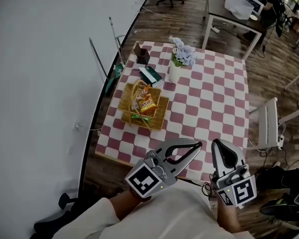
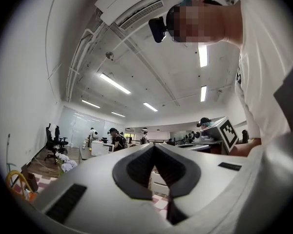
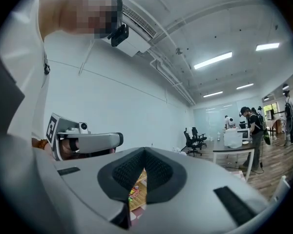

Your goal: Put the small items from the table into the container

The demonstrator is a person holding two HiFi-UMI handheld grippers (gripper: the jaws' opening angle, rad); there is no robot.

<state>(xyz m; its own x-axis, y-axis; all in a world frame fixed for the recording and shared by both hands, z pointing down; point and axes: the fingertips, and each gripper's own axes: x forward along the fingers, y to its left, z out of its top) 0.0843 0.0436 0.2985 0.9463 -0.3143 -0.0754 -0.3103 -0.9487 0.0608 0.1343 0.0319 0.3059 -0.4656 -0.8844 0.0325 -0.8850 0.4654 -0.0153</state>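
Observation:
A woven basket (image 1: 162, 108) stands on the left part of the checkered table (image 1: 214, 98). It holds an orange snack packet (image 1: 147, 103) and a green item (image 1: 139, 117). Both grippers hang close to the person's body, off the table's near edge and pointing level. My left gripper (image 1: 197, 144) is shut with nothing in it; its tips meet in the left gripper view (image 2: 154, 146). My right gripper (image 1: 217, 142) is shut and empty too (image 3: 145, 150). A strip of the basket (image 3: 139, 189) shows below the right jaws. No loose small items show on the cloth.
A white vase with pale flowers (image 1: 182, 56), a green box (image 1: 150, 75) and a brown box (image 1: 142, 55) stand at the table's far left. A white chair (image 1: 269, 123) is at the right side. A white wall runs along the left; desks and people are beyond.

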